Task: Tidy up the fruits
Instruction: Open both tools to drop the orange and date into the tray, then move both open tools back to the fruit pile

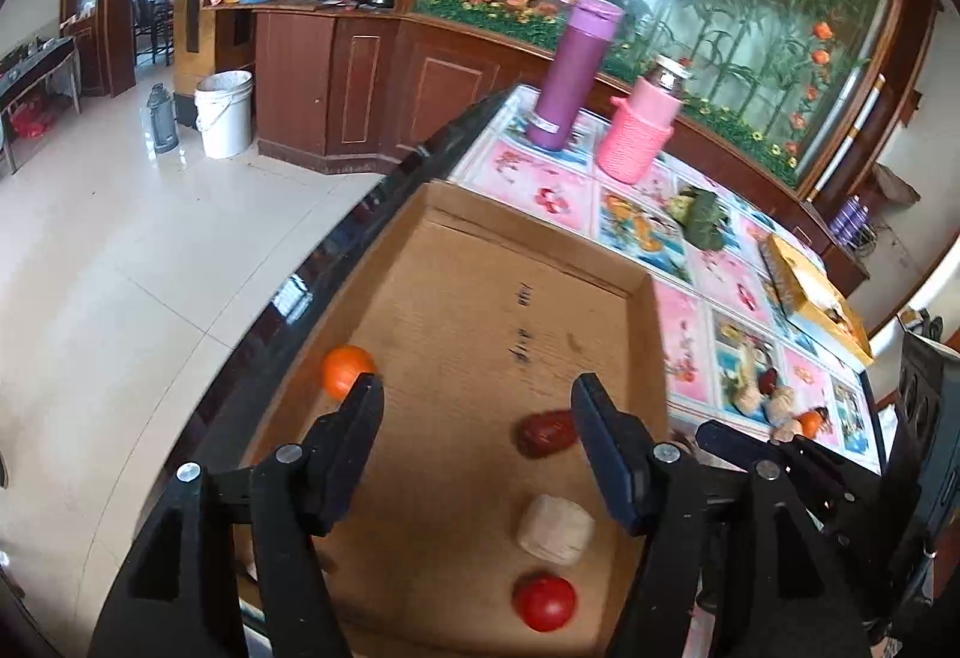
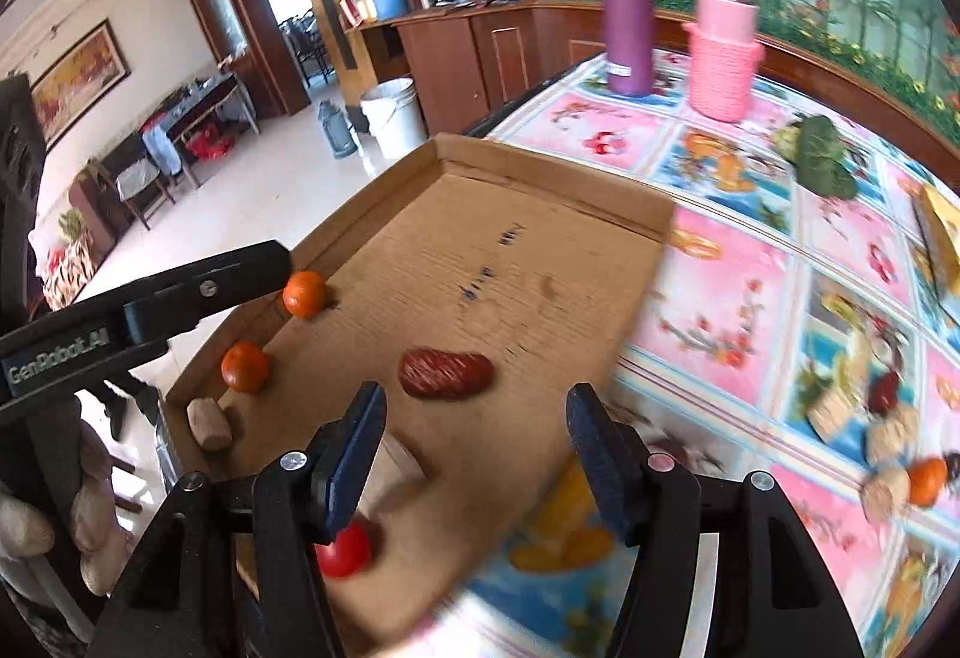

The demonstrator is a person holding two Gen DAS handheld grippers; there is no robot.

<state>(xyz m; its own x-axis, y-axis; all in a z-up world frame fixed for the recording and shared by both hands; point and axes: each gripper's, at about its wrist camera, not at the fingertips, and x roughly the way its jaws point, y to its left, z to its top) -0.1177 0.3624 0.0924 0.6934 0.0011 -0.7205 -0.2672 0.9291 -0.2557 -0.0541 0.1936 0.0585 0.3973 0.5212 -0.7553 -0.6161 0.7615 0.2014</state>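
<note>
A shallow cardboard tray (image 1: 480, 262) (image 2: 540, 214) lies at the table's left edge. In it are a small orange (image 1: 345, 370) (image 2: 304, 293), a second orange (image 2: 244, 366), a red date (image 1: 546, 433) (image 2: 447, 373), a red cherry tomato (image 1: 544, 601) (image 2: 345, 550) and beige walnuts (image 1: 555, 529) (image 2: 209, 424). My left gripper (image 1: 477, 388) hangs open and empty over the tray; it also shows from the side in the right wrist view (image 2: 264, 268). My right gripper (image 2: 474, 406) is open and empty over the tray's near right edge. More fruit (image 1: 780, 406) (image 2: 900, 472) lies on the tablecloth to the right.
A purple flask (image 1: 570, 70) (image 2: 627, 10) and a pink-sleeved jar (image 1: 642, 124) (image 2: 723, 52) stand at the table's far end. A green vegetable bundle (image 1: 705, 217) (image 2: 825, 160) and a yellow box (image 1: 810, 292) lie to the right. The floor drops off left of the tray.
</note>
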